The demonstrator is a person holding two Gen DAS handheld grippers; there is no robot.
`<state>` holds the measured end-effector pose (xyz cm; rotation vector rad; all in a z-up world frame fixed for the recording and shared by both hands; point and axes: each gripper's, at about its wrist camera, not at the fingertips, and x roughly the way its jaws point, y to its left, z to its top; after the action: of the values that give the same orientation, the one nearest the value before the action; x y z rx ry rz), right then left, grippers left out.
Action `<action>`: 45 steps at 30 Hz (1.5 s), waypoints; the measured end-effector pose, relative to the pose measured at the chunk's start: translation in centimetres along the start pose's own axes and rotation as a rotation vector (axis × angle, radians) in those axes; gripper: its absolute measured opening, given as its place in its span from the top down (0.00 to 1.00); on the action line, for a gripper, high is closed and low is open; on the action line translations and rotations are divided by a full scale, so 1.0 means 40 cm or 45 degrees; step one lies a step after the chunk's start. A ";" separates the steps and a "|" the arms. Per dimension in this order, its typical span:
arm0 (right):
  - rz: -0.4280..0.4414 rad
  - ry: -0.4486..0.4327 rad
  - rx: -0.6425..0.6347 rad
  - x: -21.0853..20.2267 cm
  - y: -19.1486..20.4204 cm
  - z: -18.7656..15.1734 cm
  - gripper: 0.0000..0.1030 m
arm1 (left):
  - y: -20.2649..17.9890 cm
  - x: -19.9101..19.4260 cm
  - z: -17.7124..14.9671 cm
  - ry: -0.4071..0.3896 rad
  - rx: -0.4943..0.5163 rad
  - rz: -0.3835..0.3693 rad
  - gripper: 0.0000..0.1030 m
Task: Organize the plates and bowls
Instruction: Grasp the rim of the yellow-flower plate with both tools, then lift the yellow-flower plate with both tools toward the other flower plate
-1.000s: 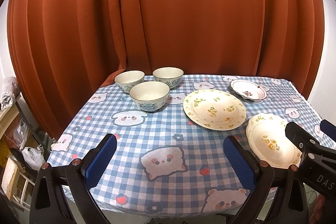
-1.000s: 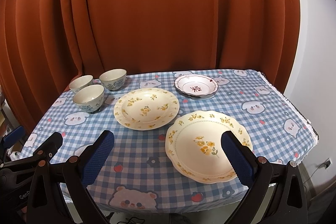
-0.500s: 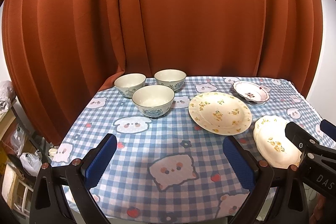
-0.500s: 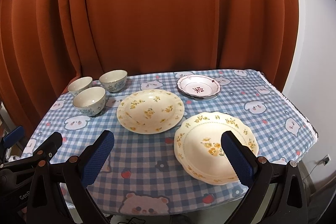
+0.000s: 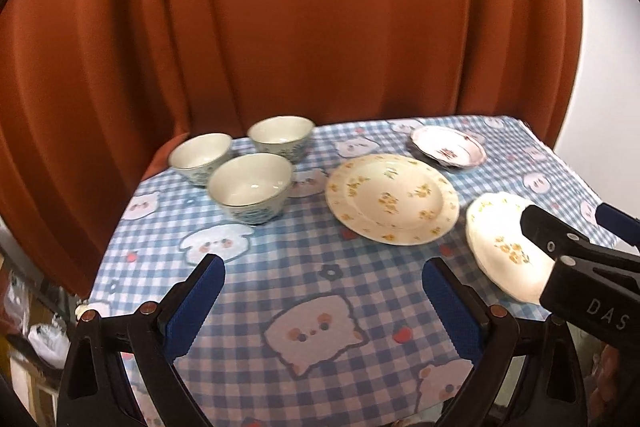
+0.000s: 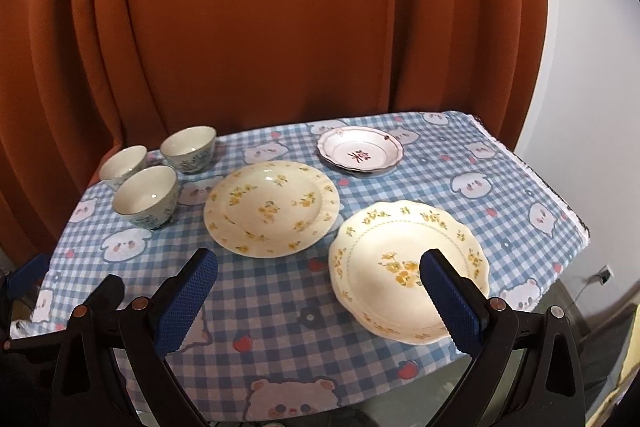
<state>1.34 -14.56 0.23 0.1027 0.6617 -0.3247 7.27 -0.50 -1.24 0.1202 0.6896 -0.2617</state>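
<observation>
Scalloped plate (image 5: 506, 247) partly hidden by right gripper (image 6: 320, 291); plates, bowls (image 6: 146, 195) upright. Left gripper (image 5: 324, 297) and right both spread, empty.

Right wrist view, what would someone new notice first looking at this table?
Probably the scalloped yellow-flowered plate nearest the camera, partly behind the open right gripper. Behind it to the left lies a rounder floral plate, with a small pink-rimmed dish at the back. Three bowls cluster at the far left of the blue checked tablecloth, before a rust-orange curtain.
</observation>
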 end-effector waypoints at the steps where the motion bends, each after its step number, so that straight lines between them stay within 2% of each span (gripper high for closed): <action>1: -0.006 0.009 0.003 0.007 -0.007 0.001 0.01 | -0.012 0.009 0.003 0.009 0.012 -0.009 0.03; 5: -0.028 0.032 0.023 0.041 -0.050 0.006 0.02 | -0.079 0.053 0.019 0.028 0.041 -0.034 0.04; 11: -0.026 0.083 0.017 0.129 -0.169 0.022 0.05 | -0.205 0.135 0.038 0.104 0.022 -0.065 0.08; 16: 0.005 0.112 -0.041 0.201 -0.274 0.035 0.05 | -0.332 0.204 0.049 0.150 0.008 -0.043 0.09; 21: 0.030 0.196 -0.057 0.296 -0.375 0.031 0.08 | -0.421 0.279 0.039 0.230 -0.019 -0.011 0.11; 24: 0.049 0.252 -0.064 0.351 -0.417 0.019 0.11 | -0.449 0.319 0.023 0.290 -0.048 0.005 0.14; 32: 0.096 0.366 -0.122 0.461 -0.455 -0.010 0.15 | -0.508 0.403 -0.013 0.400 -0.097 0.051 0.18; 42: 0.134 0.472 -0.135 0.553 -0.489 -0.019 0.16 | -0.539 0.459 -0.017 0.476 -0.116 0.081 0.24; 45: 0.166 0.504 -0.141 0.575 -0.492 -0.019 0.23 | -0.544 0.467 -0.015 0.486 -0.122 0.110 0.24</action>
<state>11.47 -39.04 -14.41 0.1049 1.0584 -0.1405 14.67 -24.99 -14.21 0.1091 1.0720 -0.1222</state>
